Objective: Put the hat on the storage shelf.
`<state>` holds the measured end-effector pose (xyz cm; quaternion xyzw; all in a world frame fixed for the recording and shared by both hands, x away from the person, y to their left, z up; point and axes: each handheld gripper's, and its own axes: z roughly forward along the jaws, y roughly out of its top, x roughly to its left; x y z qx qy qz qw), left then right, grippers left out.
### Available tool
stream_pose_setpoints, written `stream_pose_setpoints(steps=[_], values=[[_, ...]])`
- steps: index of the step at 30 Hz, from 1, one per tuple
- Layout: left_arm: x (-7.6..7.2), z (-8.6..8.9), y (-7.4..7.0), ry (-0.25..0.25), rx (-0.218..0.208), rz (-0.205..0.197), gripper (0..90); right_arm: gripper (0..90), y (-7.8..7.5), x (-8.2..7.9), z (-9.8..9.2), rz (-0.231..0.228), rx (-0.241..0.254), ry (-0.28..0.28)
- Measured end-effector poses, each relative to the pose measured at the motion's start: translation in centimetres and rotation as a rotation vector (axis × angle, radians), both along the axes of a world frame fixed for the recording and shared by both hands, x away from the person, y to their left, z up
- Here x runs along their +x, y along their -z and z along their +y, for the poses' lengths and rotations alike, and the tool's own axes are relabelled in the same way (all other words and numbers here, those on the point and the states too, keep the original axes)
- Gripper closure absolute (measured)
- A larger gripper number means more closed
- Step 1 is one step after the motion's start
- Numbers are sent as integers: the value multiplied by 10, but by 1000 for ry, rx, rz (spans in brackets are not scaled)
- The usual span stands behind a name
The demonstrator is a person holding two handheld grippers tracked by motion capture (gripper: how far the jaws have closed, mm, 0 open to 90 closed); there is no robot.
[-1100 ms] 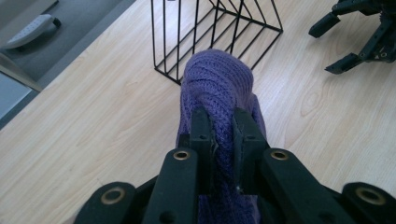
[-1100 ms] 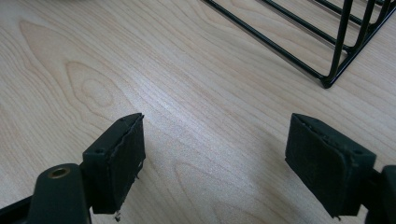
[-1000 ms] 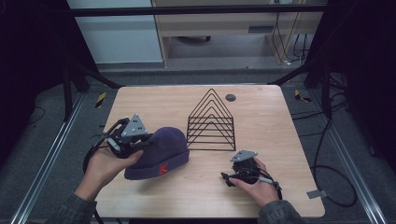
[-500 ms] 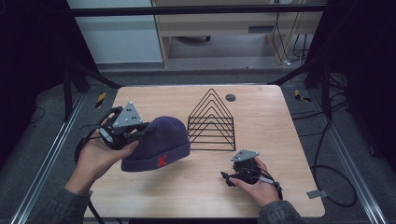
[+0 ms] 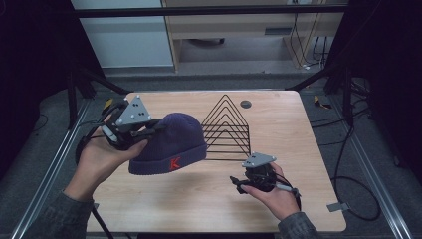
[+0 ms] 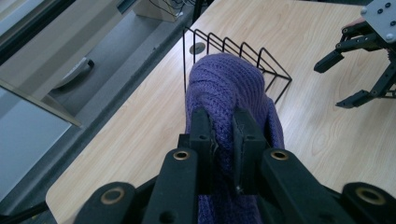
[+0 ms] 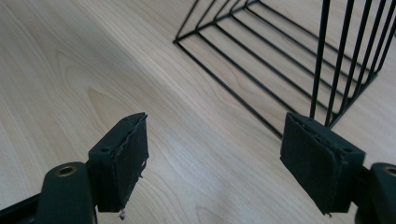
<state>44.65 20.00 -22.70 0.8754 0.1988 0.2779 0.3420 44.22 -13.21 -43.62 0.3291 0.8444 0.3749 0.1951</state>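
- Hanging lifted above the left-centre of the bench (image 5: 209, 209): purple knit beanie (image 5: 169, 144), crown pointing toward the wire rack (image 5: 226, 130), cuffed brim facing the near edge with a red letter K (image 5: 174, 164) showing on it.
- Sitting just beside the rack's left side in the high view; touching or apart, cannot tell.
- Draping forward between the two black jaws in the left gripper view, with the beanie (image 6: 229, 88) reaching toward the rack (image 6: 233, 49) behind it.
- Pinching a fold of the beanie's knit: left hand-held gripper (image 5: 149, 128), jaws pressed together on the fabric, grey three-cornered plate on top, person's left hand (image 5: 102, 159) wrapping it from below.
- Gripping from the beanie's left side, near the bench's left edge.
- Standing upright behind and right of the beanie: black wire rack, a row of triangular frames on a flat base.
- Resting low at the right front of the bench, well apart from the beanie: right hand-held gripper (image 5: 239, 183), held in the person's right hand (image 5: 273, 191).
- Spreading wide and holding nothing: right hand-held gripper (image 7: 215, 158), pads (image 7: 123, 158) hovering over bare wood with the rack's corner (image 7: 280, 60) just ahead.
- Lying flat beyond the rack near the bench's far edge: small dark round disc (image 5: 245, 104).
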Motion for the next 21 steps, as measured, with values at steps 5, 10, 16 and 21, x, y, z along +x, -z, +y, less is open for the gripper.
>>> stream_pose_setpoints(steps=[5, 10, 16, 21], values=[[0, -4, -5, 14, -6, -8, 804, 275, -23, 1, 9, -33, 5, -38], [-2, -8, -8, 25, -7, -16, 804, 308, -37, 3, 17, -47, 9, -67], [-5, -11, -14, 47, -10, -28, 804, 325, -55, 6, 30, -57, 16, -103], [-5, -17, -17, 69, -26, -27, 803, 329, -67, 13, 39, -58, 10, -127]])
